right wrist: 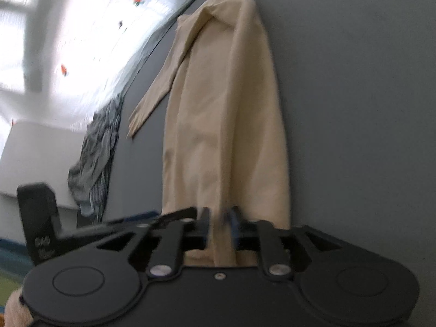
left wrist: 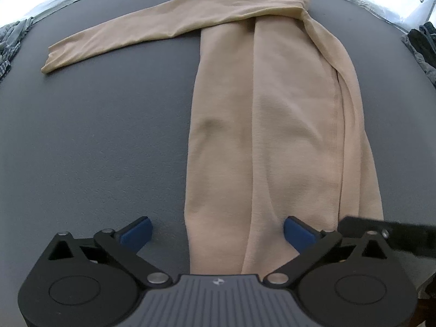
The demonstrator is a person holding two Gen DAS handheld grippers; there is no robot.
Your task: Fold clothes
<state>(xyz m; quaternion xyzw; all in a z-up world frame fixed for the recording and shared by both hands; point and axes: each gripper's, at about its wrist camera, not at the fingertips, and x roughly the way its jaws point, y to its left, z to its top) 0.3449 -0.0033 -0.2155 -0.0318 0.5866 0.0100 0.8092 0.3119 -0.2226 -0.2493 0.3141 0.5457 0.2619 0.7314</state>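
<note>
A beige long-sleeved garment (left wrist: 272,125) lies lengthwise on the dark grey table (left wrist: 95,141), its right side folded over the middle and one sleeve (left wrist: 130,35) stretched out to the left. My left gripper (left wrist: 218,231) is open, its blue-padded fingers straddling the garment's near hem without closing on it. In the right wrist view the same garment (right wrist: 226,109) runs away from me, and my right gripper (right wrist: 220,226) is shut on its near edge, with cloth pinched between the pads. That view is blurred.
Grey and dark clothes are piled at the table's left edge (left wrist: 11,46), also seen in the right wrist view (right wrist: 98,150), and at its right edge (left wrist: 422,46). A black part of the other gripper (left wrist: 387,231) sits beside my left gripper's right finger.
</note>
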